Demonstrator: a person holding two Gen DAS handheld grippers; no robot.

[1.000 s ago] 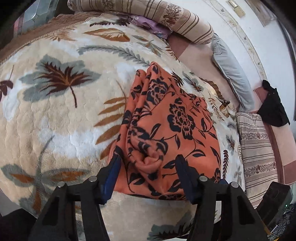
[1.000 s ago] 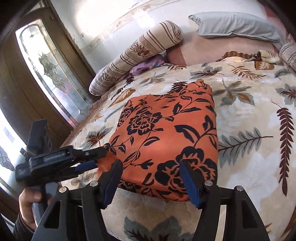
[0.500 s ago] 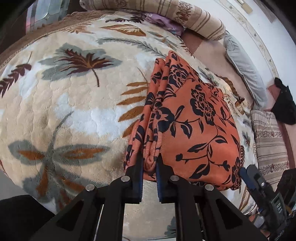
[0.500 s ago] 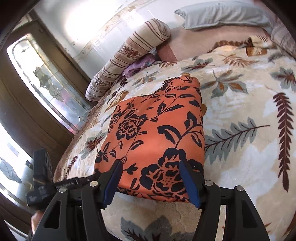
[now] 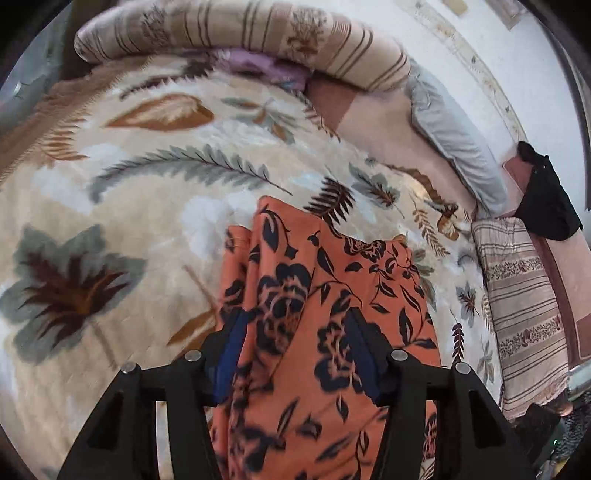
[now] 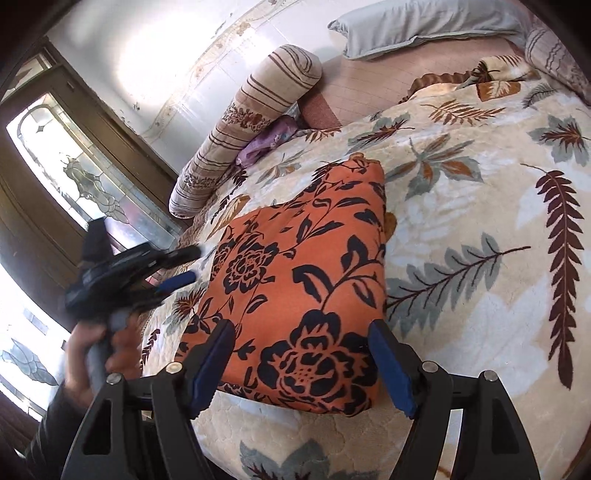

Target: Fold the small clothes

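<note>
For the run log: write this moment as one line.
left gripper: open over cloth | right gripper: open at near edge | orange black-flowered folded cloth: flat on leaf-print plush blanket

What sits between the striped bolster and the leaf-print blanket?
A purple cloth is tucked between the striped bolster and the leaf-print blanket; the right wrist view shows it best.

Bed (image 6: 480,229) under leaf-print blanket (image 5: 110,206). Lying on it: folded orange floral garment (image 6: 303,280) mid-blanket; striped bolster (image 6: 251,110), purple cloth (image 6: 266,142) beside it, grey pillow (image 6: 417,26), striped cushion (image 5: 524,314), black item (image 5: 546,199).
</note>
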